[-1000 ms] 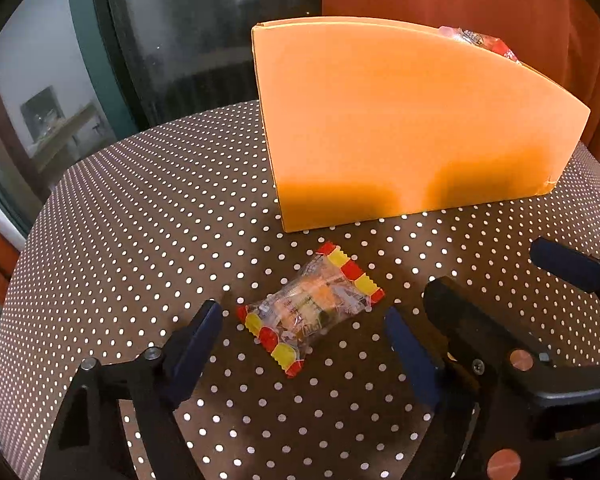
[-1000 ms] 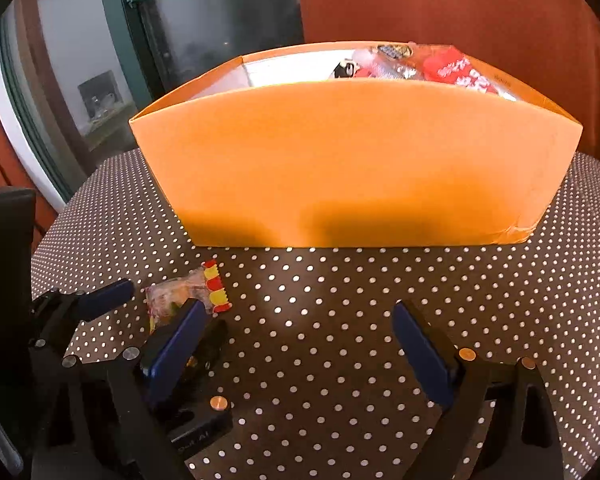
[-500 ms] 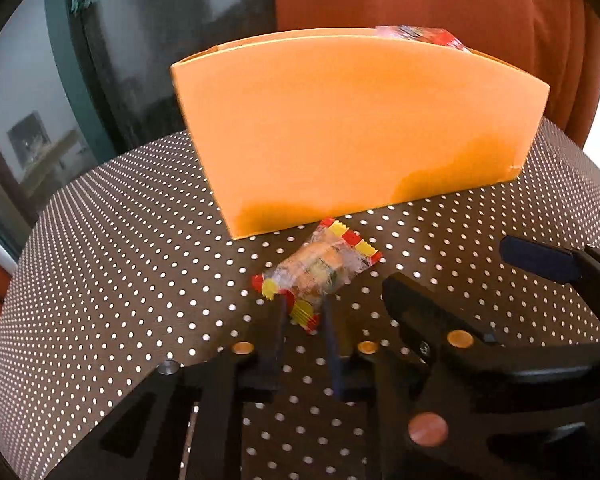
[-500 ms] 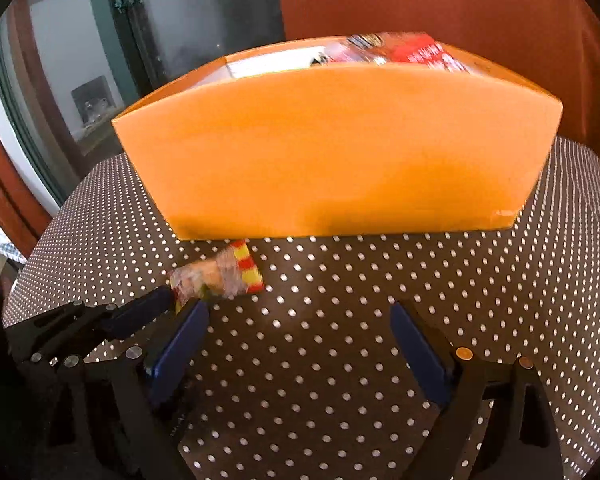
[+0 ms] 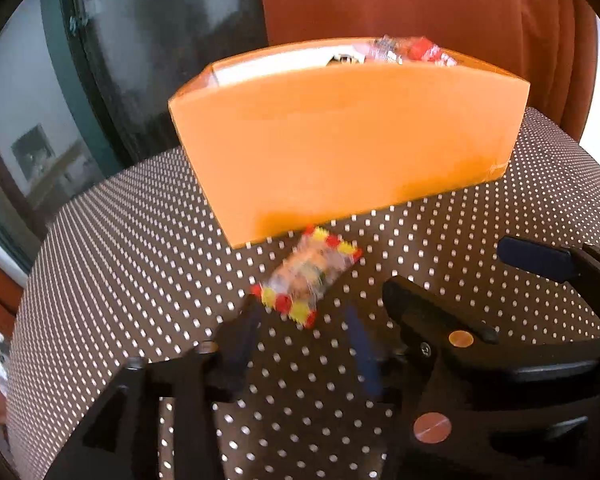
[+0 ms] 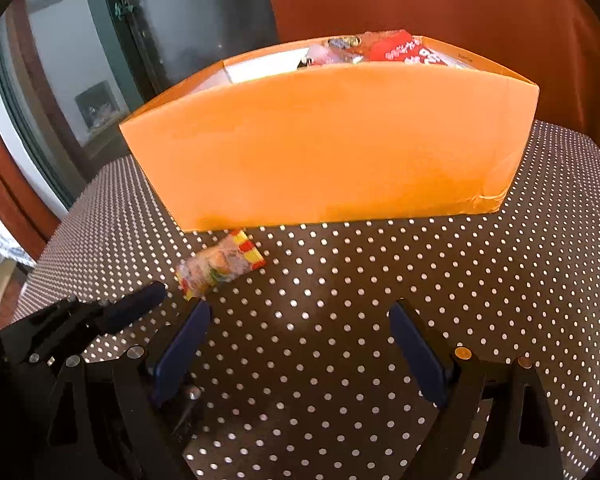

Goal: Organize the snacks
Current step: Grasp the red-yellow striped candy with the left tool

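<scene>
A small clear-plastic snack packet with red-and-yellow striped ends (image 5: 308, 276) sits blurred just in front of the near wall of a tall orange cardboard box (image 5: 348, 140), above a counter covered in brown cloth with white polka dots (image 5: 120, 260). The left tool (image 5: 304, 332) is just behind the packet, its dark blue pads opening with the packet's near end at their tips; whether they touch it cannot be told. The right tool (image 6: 300, 336) hangs over bare cloth beside it, fingers spread wide with nothing between them. Red and pink snack wrappers (image 6: 400, 52) fill the far right part of the box. A rust-orange curtain (image 6: 460, 8) hangs behind.
</scene>
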{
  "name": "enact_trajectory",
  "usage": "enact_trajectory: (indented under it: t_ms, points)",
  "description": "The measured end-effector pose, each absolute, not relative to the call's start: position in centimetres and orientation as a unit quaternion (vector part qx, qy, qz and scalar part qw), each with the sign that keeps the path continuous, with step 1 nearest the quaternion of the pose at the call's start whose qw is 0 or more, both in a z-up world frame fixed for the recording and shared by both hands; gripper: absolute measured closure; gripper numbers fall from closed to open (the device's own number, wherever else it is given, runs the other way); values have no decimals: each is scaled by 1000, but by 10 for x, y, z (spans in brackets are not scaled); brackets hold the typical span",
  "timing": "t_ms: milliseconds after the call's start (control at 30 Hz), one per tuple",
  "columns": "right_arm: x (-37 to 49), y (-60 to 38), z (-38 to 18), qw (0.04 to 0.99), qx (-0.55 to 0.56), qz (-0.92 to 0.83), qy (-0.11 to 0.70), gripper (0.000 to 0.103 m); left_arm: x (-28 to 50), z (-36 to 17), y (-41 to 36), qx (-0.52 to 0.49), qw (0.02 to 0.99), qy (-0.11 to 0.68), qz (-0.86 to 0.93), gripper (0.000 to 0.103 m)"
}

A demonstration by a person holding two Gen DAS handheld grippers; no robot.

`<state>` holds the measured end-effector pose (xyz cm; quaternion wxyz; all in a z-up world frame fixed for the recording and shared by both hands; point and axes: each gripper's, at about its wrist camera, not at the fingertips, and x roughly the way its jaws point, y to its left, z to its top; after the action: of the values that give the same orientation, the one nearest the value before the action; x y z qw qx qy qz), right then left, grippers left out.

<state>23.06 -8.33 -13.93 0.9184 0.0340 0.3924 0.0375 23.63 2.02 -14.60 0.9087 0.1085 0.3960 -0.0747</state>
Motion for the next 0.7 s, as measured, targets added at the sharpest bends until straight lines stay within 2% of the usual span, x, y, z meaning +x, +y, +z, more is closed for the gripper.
enact_trajectory:
  t_ms: [33,67,300,367,467,600,700]
  points:
    - [231,-84,-136,920,37,38,389,10,239,-142,18,111,910,392,-74,29]
    - [231,-85,-133,921,40,38,385,10,242,-139,16,115,912,385,-76,27]
    - [249,-95,-125,920,60,24,387,10,274,-146,24,112,906,391,-118,29]
    - [254,-98,-129,918,63,21,391,10,284,-152,24,110,901,403,-115,47]
    - [260,-102,-135,914,59,14,401,10,290,-160,25,98,899,411,-117,62]
    - [263,-102,-139,911,68,20,407,10,285,-157,24,101,898,412,-116,74]
    - [260,-98,-140,912,61,16,405,10,273,-155,27,90,900,414,-105,75]
